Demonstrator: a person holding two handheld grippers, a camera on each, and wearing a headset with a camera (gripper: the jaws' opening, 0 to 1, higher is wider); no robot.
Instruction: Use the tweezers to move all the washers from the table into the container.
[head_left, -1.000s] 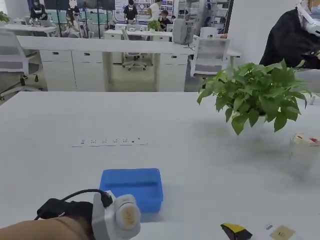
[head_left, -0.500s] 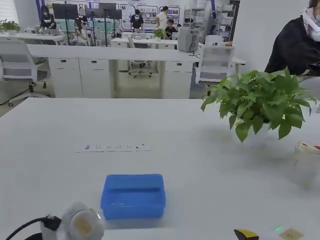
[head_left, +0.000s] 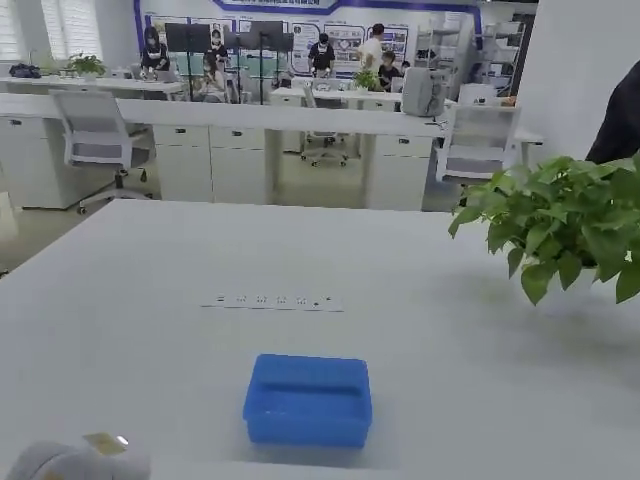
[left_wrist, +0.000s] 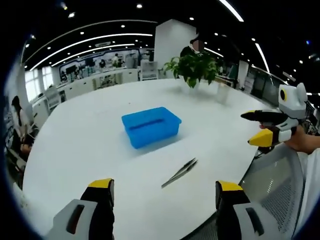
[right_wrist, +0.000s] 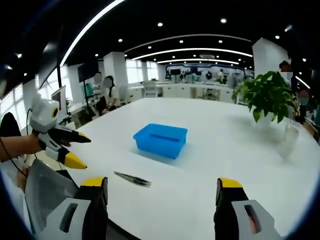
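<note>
A blue rectangular container (head_left: 308, 400) sits on the white table (head_left: 150, 340), seen too in the left gripper view (left_wrist: 151, 126) and the right gripper view (right_wrist: 161, 139). Metal tweezers (left_wrist: 180, 172) lie flat on the table in front of it, nearer the table edge (right_wrist: 132, 178). My left gripper (left_wrist: 165, 187) is open and empty, held back off the table edge; it appears from the side (right_wrist: 82, 151) with jaws apart. My right gripper (right_wrist: 161, 184) is likewise open and empty, and it shows at the right of the left gripper view (left_wrist: 247, 129).
A leafy potted plant (head_left: 560, 230) stands at the table's far right, with a clear cup (right_wrist: 289, 140) near it. A power strip (head_left: 272, 300) is set in the table beyond the container. A mesh chair back (right_wrist: 47, 192) is below the grippers. People sit at desks behind.
The head camera has swung left and up. The gripper at the lower left has drawn back and left from the container, almost out of frame. The yellow-tipped jaw at lower right has left the frame.
</note>
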